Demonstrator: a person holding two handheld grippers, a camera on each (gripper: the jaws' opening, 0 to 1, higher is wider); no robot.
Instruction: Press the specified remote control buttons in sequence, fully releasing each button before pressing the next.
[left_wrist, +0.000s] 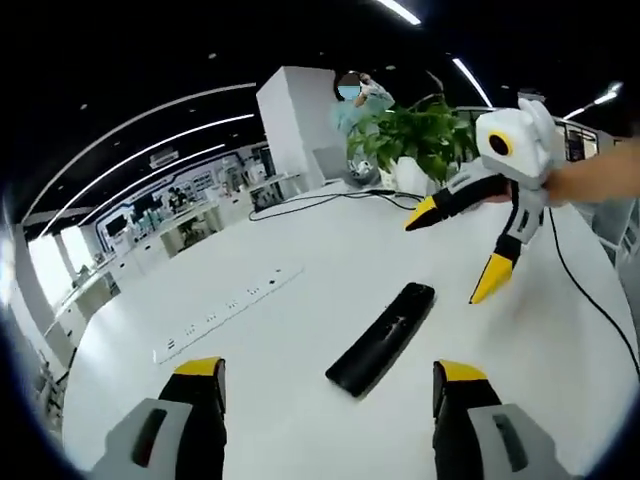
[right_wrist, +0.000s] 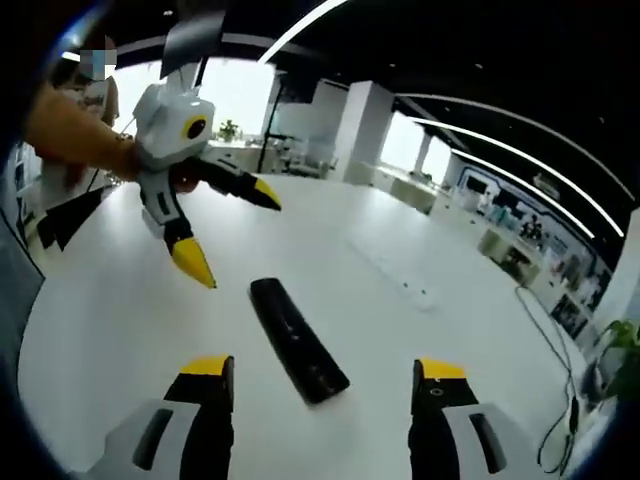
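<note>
— So, where is the remote control (left_wrist: 381, 338) sitting?

— It is lying flat on the white table (left_wrist: 300, 420), between the two grippers and touching neither.

— And how are the grippers standing?

— The left gripper (right_wrist: 222, 226) is hovering above the far end of the remote in the right gripper view, jaws spread apart and holding nothing. The right gripper (left_wrist: 457, 248) is hanging over the table in the left gripper view, also spread wide, also holding nothing.

— Anything crowding it?

— Nothing is blocking the remote. A white power strip (left_wrist: 228, 312) is lying off to one side, well apart. A potted plant (left_wrist: 425, 138) is standing at the table's far edge, and black cables (left_wrist: 330, 200) are trailing near it.
</note>
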